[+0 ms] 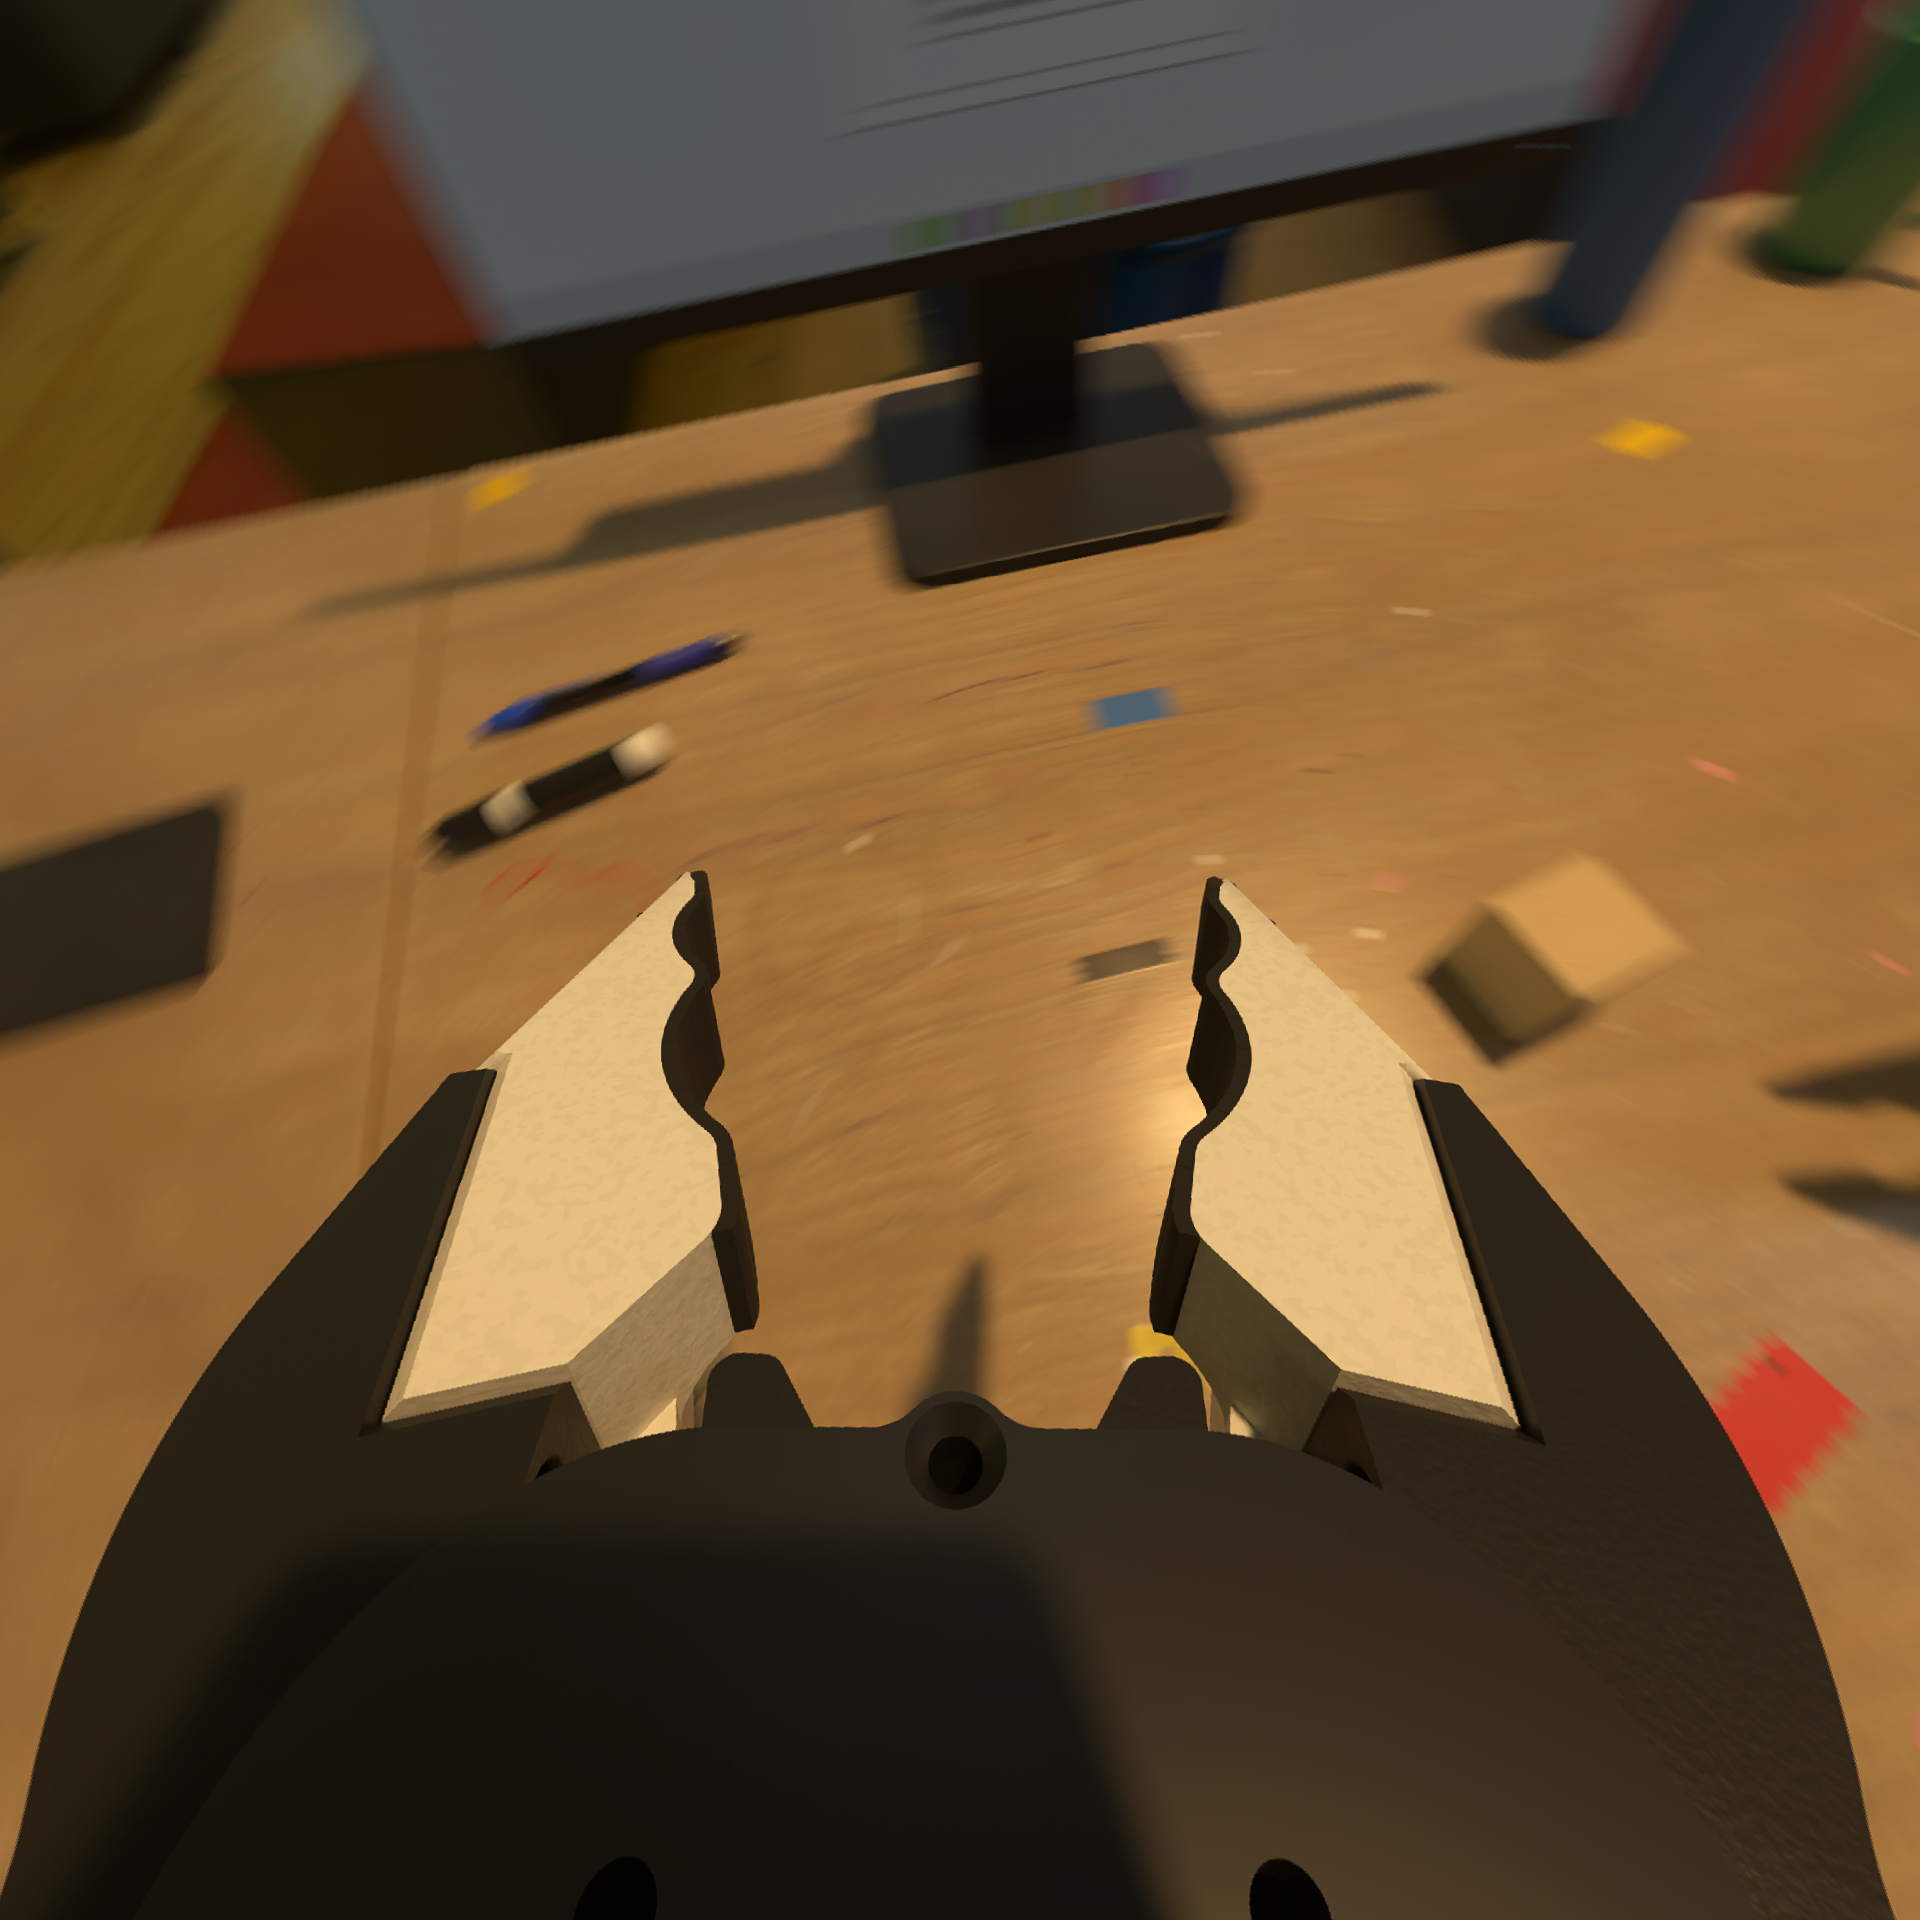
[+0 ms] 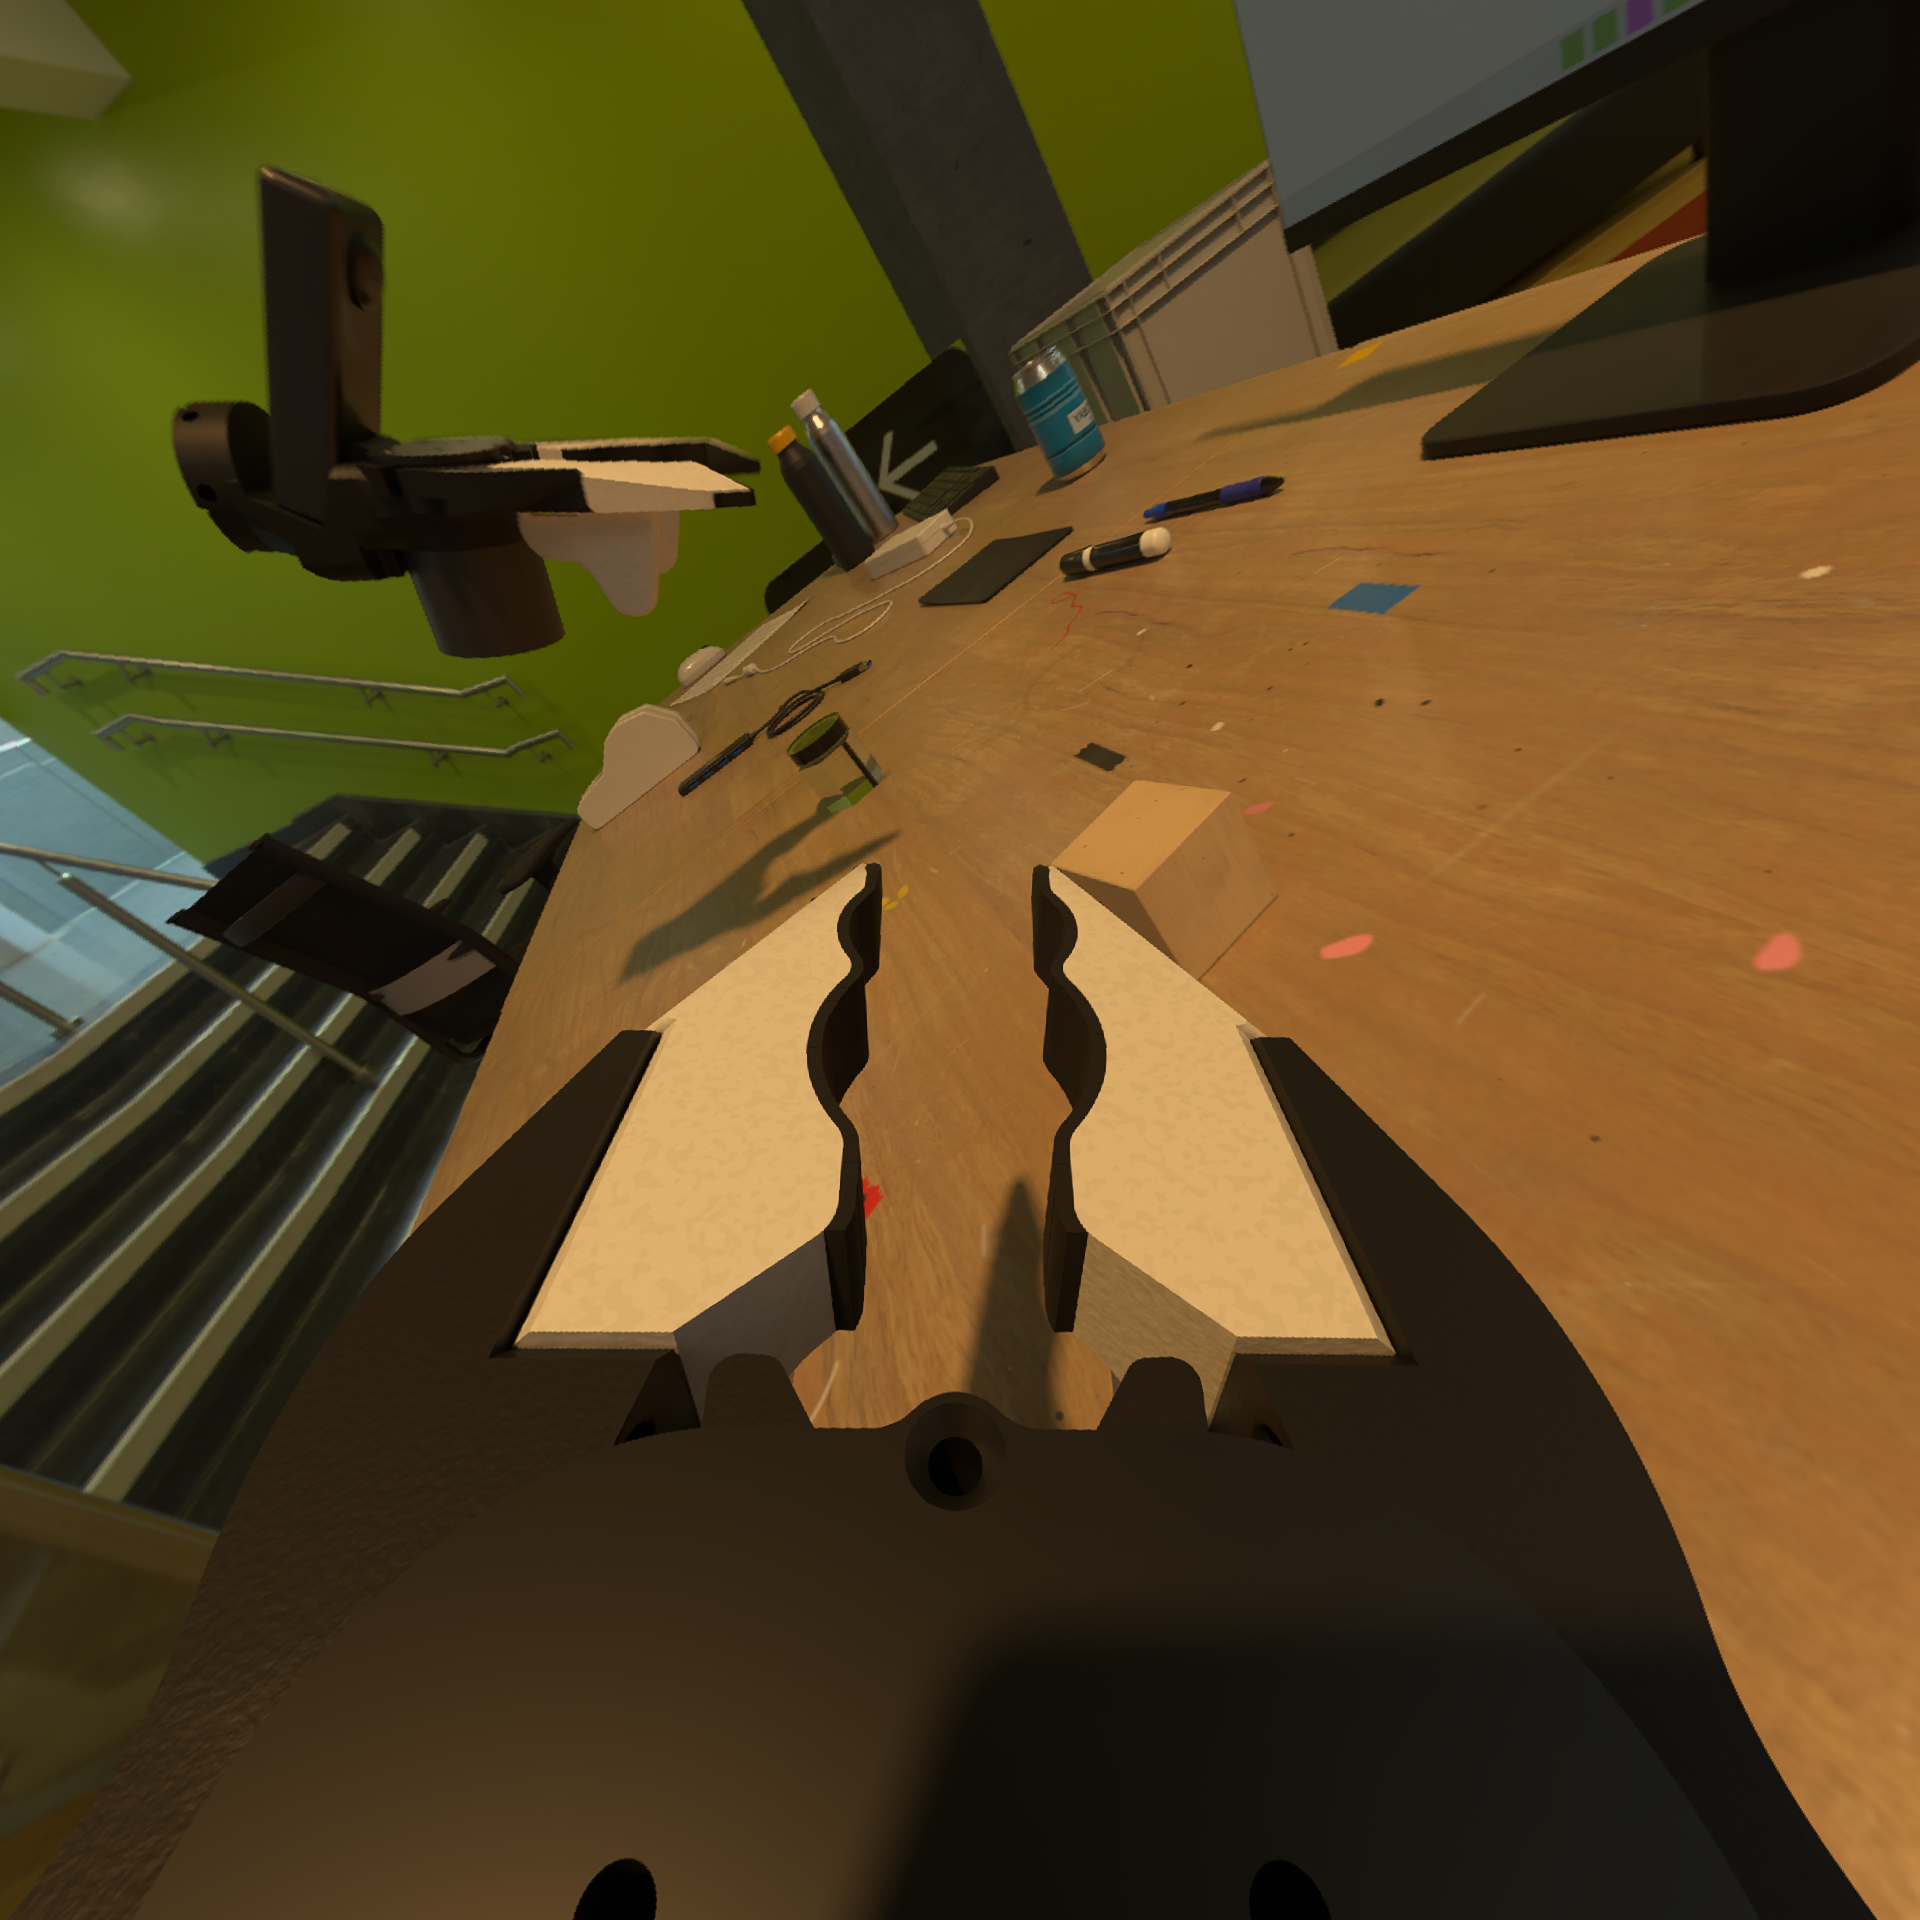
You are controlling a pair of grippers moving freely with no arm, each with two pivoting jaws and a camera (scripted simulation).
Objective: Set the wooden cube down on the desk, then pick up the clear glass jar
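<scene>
The wooden cube (image 2: 1164,873) rests on the desk, just beyond and to the right of my right gripper (image 2: 956,883), close to its right fingertip. My right gripper is open and empty, low over the desk. The clear glass jar (image 2: 831,764) with a dark lid stands farther ahead, left of the cube. My left gripper (image 1: 956,894) is wide open and empty, above the desk; it also shows in the right wrist view (image 2: 743,473), hovering high at the left. In the blurred left wrist view the cube (image 1: 1548,951) lies to the right, and I cannot make out the jar.
A monitor stand (image 1: 1049,468) stands at the back. A blue pen (image 2: 1210,499), a black-and-white marker (image 2: 1117,551), a black pad (image 2: 992,566), a blue can (image 2: 1055,416), two bottles (image 2: 831,478) and a cable (image 2: 795,712) lie beyond the jar. The desk edge (image 2: 499,1070) runs along the left.
</scene>
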